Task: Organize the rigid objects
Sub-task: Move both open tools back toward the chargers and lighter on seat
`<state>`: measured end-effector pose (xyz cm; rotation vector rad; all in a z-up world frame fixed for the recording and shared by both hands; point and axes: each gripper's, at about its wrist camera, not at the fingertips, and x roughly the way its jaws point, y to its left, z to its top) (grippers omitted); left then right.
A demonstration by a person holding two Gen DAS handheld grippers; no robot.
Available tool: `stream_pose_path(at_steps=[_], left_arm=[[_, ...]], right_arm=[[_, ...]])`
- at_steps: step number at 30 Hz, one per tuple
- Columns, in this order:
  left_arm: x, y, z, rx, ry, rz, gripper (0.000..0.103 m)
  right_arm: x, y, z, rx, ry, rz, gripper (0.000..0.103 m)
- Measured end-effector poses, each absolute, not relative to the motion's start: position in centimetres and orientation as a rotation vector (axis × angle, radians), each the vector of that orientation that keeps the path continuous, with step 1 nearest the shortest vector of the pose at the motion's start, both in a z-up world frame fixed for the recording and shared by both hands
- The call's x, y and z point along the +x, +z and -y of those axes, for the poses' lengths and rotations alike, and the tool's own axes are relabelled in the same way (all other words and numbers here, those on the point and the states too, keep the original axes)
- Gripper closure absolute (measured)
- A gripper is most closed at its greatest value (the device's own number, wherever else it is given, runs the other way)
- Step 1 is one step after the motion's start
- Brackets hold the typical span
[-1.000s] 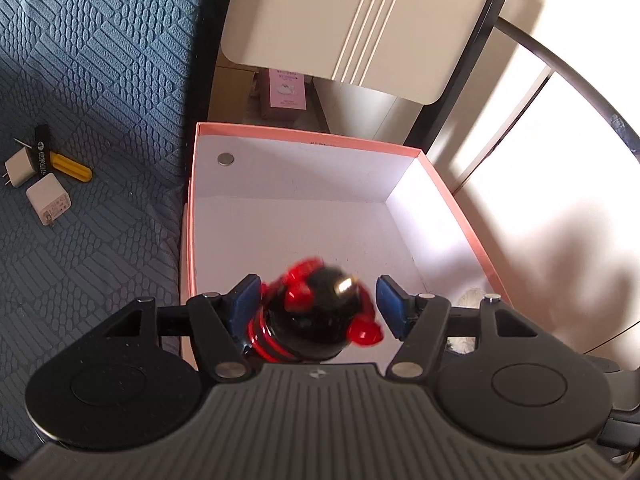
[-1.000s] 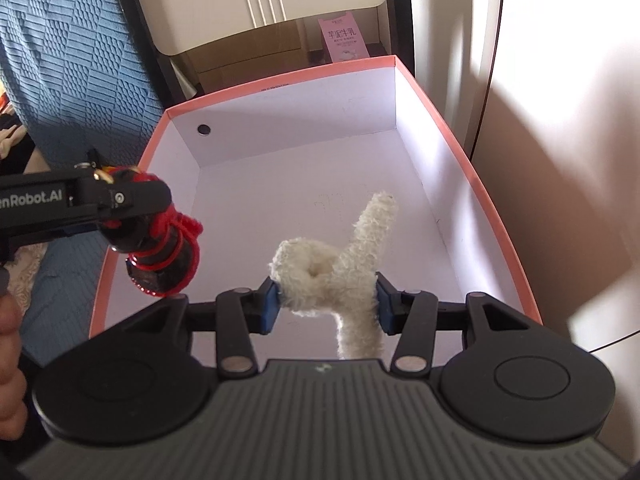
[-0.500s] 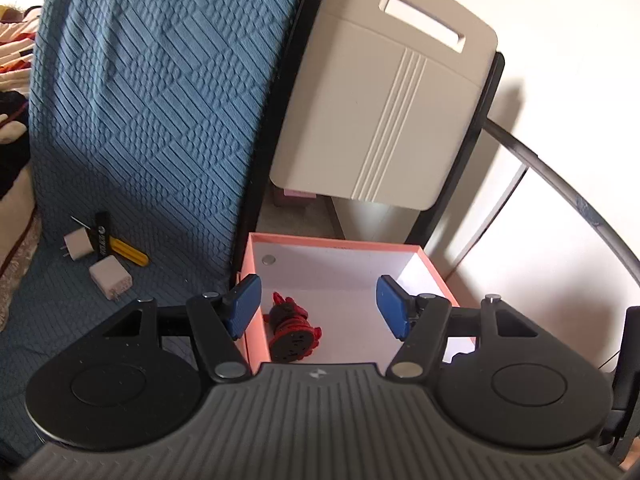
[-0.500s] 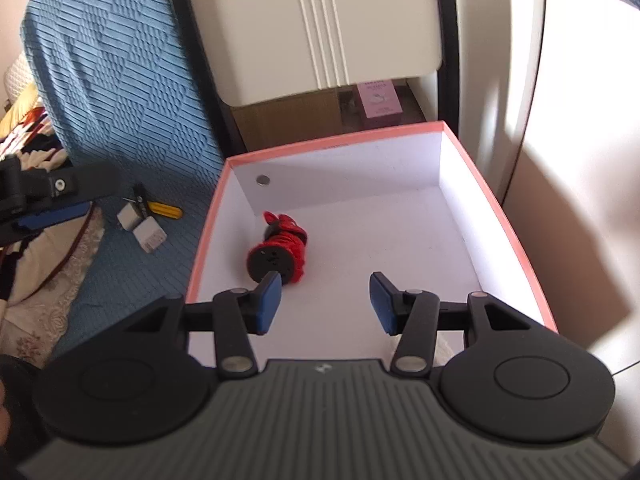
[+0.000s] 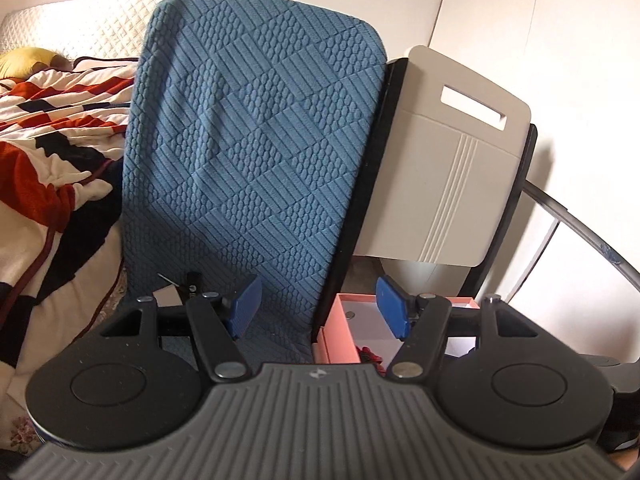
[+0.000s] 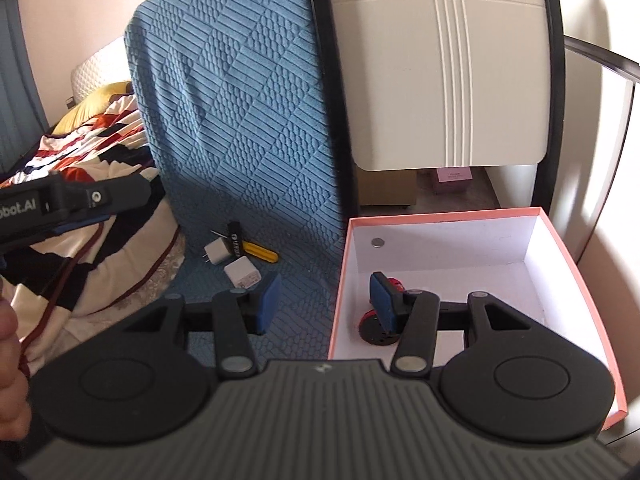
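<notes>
We see a blue cover (image 6: 240, 100) quilted in squares of ribs and ovals. The box (image 6: 560, 248) is salmon pink outside, white inside, and holds a red and black toy (image 6: 376, 326). On the cover lie two white chargers (image 6: 242, 272), a black stick (image 6: 235, 240) and a yellow tool (image 6: 260, 252). The far left blanket (image 5: 52, 140) is white, red and black patches. The panel (image 5: 448, 168) is beige, ribbed. Both grippers carry blue pads (image 5: 244, 306).
</notes>
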<state>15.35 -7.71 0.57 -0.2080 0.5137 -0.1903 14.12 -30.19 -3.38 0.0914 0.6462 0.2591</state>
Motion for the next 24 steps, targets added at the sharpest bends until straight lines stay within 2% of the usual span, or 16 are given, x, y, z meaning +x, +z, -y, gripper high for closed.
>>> stream_pose_path(at_steps=[7,24], left_arm=[[15.2,-1.9,3.6,-0.234,-0.128,-0.536,0.034],[14.6,-7.8,0.4,-0.188,-0.072,-0.608,0.034]], right_arm=[[14.1,-4.8,26.4,0.075,0.293,-0.667,0.051],[12.7,-11.5,21.6,0.046,0.312,-0.754,0.051]])
